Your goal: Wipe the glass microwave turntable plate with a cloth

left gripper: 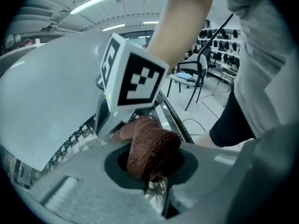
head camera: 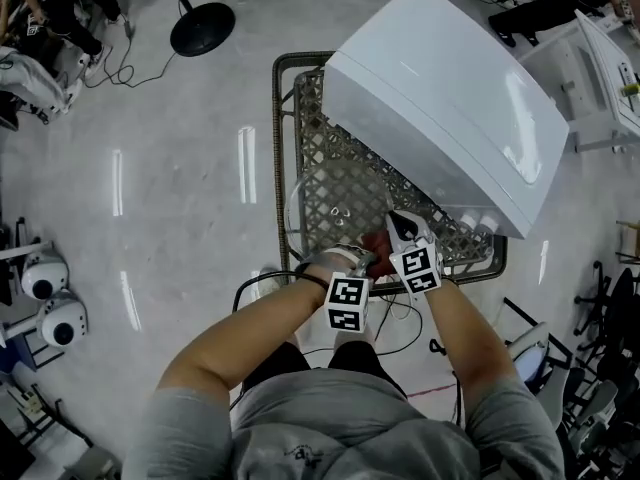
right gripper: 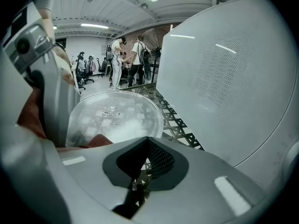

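Rust-brown cloth [head camera: 378, 246] shows in the head view as a small wad at the near side of the glass plate [head camera: 330, 211]. The plate lies flat on the metal lattice surface [head camera: 281, 168], close to its front rim and just beside the white microwave [head camera: 440, 98]. The left gripper [head camera: 362, 258] and right gripper [head camera: 400, 226] crowd together over that near side.

In the left gripper view the jaws are clamped on the cloth [left gripper: 152, 146], which bulges up in a thick roll. The likely trouble is that only a narrow fold meets the glass, so a stroke would smear rather than wipe.

In the right gripper view the jaws are closed on nothing, with only lattice showing through the gap. The plate [right gripper: 114, 118] sits free ahead and to the left, a corner of cloth [right gripper: 100, 140] on its near part. Nothing steadies the glass, so a firm push could skate it across the bars, either into the microwave [right gripper: 224, 78] or off the front rim, where it may well break. The two grippers are also near enough to knock together.
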`<state>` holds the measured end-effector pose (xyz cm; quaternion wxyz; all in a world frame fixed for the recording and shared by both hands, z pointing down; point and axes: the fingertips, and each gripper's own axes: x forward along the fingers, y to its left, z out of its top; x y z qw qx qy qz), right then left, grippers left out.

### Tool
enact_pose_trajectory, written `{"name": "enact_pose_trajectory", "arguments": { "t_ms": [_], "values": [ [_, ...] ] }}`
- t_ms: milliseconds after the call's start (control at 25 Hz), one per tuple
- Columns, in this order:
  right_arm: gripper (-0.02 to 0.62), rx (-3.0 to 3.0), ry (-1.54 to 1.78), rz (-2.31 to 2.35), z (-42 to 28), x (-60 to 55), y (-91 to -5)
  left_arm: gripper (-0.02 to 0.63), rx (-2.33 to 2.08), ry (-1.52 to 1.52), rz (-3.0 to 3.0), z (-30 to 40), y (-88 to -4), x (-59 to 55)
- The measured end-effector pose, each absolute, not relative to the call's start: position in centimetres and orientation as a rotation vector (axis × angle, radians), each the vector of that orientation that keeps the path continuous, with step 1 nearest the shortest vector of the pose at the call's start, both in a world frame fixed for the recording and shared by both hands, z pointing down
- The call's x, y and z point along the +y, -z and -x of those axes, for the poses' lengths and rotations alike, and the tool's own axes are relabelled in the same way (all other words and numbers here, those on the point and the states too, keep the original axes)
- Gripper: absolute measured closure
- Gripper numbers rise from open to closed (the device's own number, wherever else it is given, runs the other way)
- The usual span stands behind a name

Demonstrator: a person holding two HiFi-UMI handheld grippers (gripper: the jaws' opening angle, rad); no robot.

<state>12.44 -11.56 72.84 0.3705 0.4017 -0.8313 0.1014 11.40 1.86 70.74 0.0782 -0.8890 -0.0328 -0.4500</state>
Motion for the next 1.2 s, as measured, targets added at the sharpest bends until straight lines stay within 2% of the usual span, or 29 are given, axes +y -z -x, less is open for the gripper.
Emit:
{"name": "enact_pose_trajectory", "arguments": {
  "t_ms": [400, 1000, 1200],
  "values": [
    [0.587, -2.151, -0.250, -1.035, -12.7, -11.6, -72.9, 0.548, -0.121, 1.445, 2.655, -8.6, -73.0, 2.6],
    [0.588, -2.102, -0.265, -1.049, -13.3, -11.4, -73.4, 0.548, 0.035, 1.540, 2.848, 2.7, -72.5, 2.5],
    [0.588, -2.055, -0.269, -1.049, -13.5, -11.4, -74.1, 0.548, 0.112, 1.488, 2.914, 5.1, -71.5, 2.4]
  ]
}}
